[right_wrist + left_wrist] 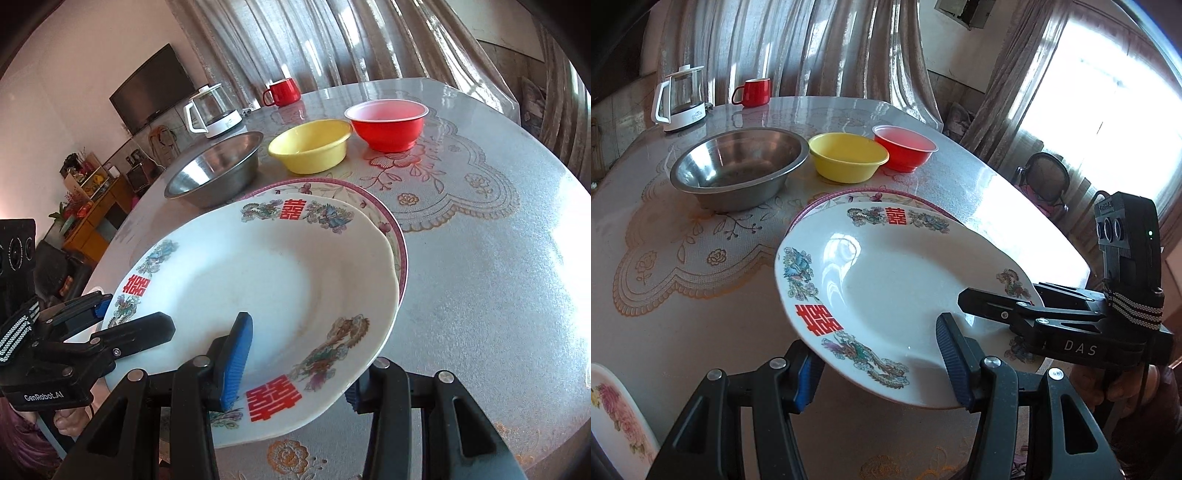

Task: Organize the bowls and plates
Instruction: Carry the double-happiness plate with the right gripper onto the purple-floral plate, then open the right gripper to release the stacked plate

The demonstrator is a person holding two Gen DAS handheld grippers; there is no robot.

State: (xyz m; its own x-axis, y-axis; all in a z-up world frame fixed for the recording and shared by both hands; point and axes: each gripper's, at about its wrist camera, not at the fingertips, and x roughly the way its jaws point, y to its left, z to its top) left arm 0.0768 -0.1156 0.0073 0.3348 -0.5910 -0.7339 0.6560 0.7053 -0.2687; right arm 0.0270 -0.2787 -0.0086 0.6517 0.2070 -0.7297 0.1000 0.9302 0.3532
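Note:
A white plate [886, 280] [258, 280] with red characters and dragon patterns hangs tilted just over the table, held at its near rim from both sides. My left gripper [882, 369] [129, 317] is shut on its left edge. My right gripper [295, 376] [990, 314] is shut on its right edge, one finger on top and one beneath. Right behind and partly under it a pink-rimmed plate [871, 194] [332, 186] lies flat. Beyond stand a steel bowl [738, 166] [218, 170], a yellow bowl [847, 157] [310, 146] and a red bowl [905, 147] [386, 125] in a row.
A flowered plate [613, 413] sits at the near left table edge. A white kettle [681, 99] and red mug [753, 92] stand at the far side. The round table [480, 277] has a lace cloth under glass. A chair [1045, 177] stands beside it.

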